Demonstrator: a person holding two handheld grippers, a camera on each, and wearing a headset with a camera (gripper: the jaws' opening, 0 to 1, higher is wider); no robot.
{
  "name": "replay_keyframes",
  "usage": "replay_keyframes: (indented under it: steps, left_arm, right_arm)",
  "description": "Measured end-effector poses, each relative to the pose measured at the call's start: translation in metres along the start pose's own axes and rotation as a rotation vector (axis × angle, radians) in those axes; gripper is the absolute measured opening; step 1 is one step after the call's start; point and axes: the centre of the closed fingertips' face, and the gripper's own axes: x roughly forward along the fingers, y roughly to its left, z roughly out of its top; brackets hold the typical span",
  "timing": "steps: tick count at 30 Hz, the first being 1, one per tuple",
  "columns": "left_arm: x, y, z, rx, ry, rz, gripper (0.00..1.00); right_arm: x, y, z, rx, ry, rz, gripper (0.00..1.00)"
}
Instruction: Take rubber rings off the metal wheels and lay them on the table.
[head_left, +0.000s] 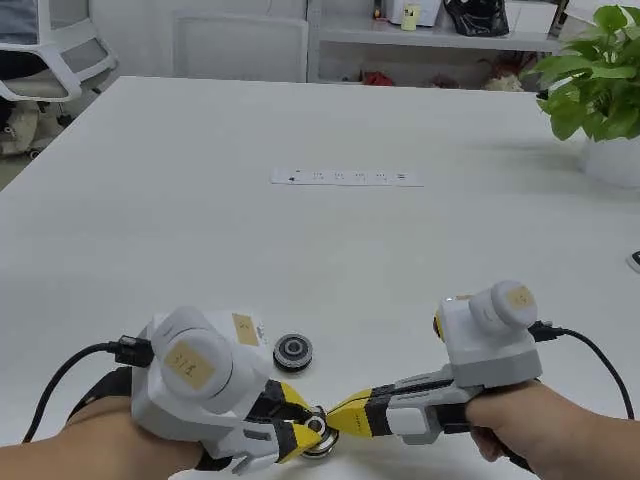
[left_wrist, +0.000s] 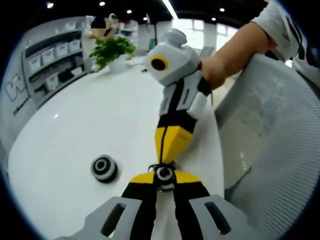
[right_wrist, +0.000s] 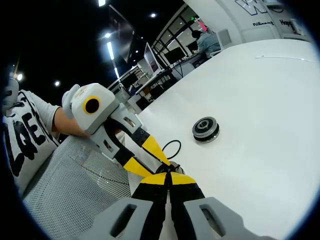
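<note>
Fingers (head_left: 350, 412) around a half-hidden wheel (head_left: 320, 432)

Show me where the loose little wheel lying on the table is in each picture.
Head view: the small round metal wheel with a black rubber ring sits low centre.
Left gripper view: lower left.
Right gripper view: right of centre.
Shared landmark: second metal wheel between left gripper and right gripper.

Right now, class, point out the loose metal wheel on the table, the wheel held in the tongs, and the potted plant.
loose metal wheel (head_left: 293, 351), head view, its centre.
held wheel (left_wrist: 164, 173), left gripper view, its round middle face.
potted plant (head_left: 598, 75), head view, its green leaves.
</note>
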Motion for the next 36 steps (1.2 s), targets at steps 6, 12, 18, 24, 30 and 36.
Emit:
replay_keyframes:
  steps: [6, 12, 18, 24, 30, 36]
  left_arm:
    - [0.000, -0.001, 0.000, 0.001, -0.001, -0.003, 0.12]
    - [0.000, -0.001, 0.000, 0.003, -0.003, -0.004, 0.12]
    - [0.000, 0.000, 0.000, -0.001, -0.008, -0.006, 0.12]
    - [0.000, 0.000, 0.000, -0.005, -0.014, -0.008, 0.12]
    - [0.000, 0.000, 0.001, -0.030, -0.027, -0.025, 0.14]
    - [-0.001, -0.002, 0.001, -0.022, -0.027, -0.040, 0.15]
  right_arm:
    - [0.000, 0.001, 0.000, -0.003, 0.003, 0.007, 0.00]
    - [0.005, 0.015, -0.001, -0.012, 0.011, 0.055, 0.00]
    - [0.002, 0.008, -0.003, -0.015, 0.013, 0.027, 0.00]
    - [-0.001, 0.004, 0.000, -0.009, -0.002, 0.007, 0.00]
    - [-0.002, 0.002, 0.001, -0.007, -0.002, 0.004, 0.00]
    - [-0.003, 0.001, 0.001, 0.000, -0.006, 0.002, 0.00]
